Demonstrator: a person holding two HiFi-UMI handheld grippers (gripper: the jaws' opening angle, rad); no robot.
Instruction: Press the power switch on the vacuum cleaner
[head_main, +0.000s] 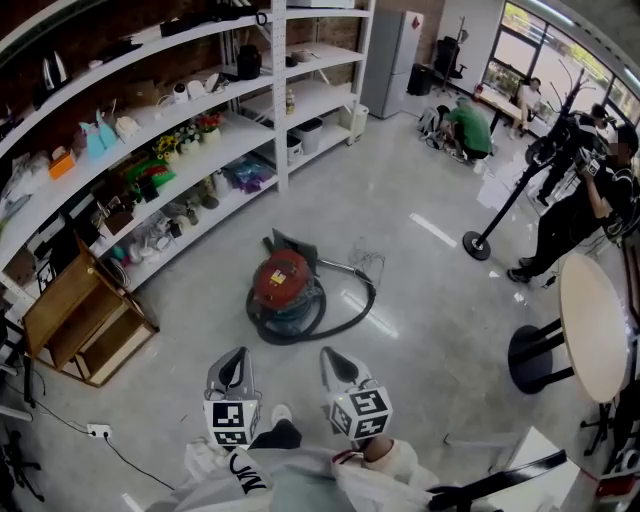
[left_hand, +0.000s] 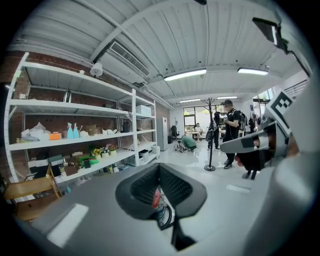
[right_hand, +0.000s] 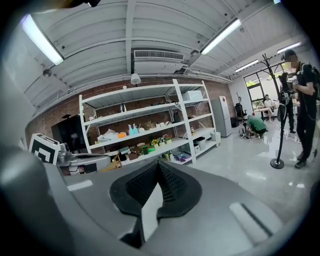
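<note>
The red and grey vacuum cleaner (head_main: 284, 288) sits on the floor in the middle of the head view, its black hose (head_main: 345, 318) looped around it. Both grippers are held low near the person's body, well short of the vacuum. My left gripper (head_main: 237, 358) is shut with nothing held; a sliver of the red vacuum (left_hand: 156, 198) shows through the slit below its touching tips (left_hand: 159, 169). My right gripper (head_main: 332, 356) is also shut and holds nothing, its tips (right_hand: 159, 167) aimed toward the shelves. The power switch is too small to make out.
Long white shelves (head_main: 190, 150) full of items line the left. A wooden chair (head_main: 82, 310) stands by them. A round table (head_main: 590, 325) and a black stand (head_main: 478, 244) are on the right, with people (head_main: 585, 205) beyond. A power strip (head_main: 98, 431) lies at the lower left.
</note>
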